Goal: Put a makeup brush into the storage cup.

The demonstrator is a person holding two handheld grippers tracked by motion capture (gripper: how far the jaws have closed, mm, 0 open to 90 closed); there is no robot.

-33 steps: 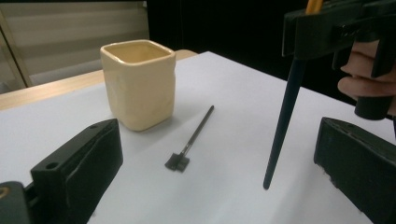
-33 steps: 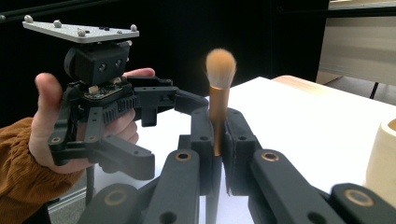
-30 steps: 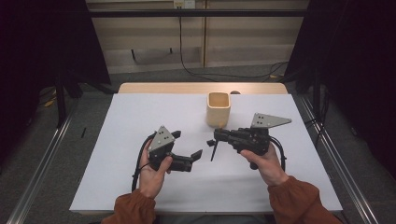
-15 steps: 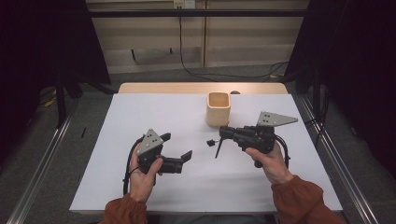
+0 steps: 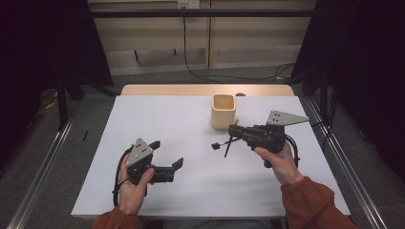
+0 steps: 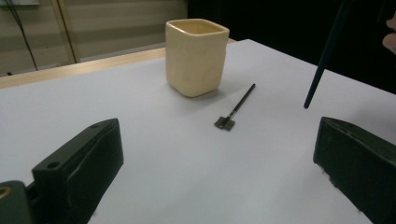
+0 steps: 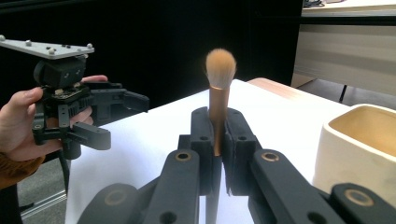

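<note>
Now right gripper (image 7: 218,140) clamps brush (image 7: 219,79) near cup (image 7: 359,149).

Brush (image 7: 219,93) lower handle hidden behind right gripper (image 7: 218,135) jaws.
</note>
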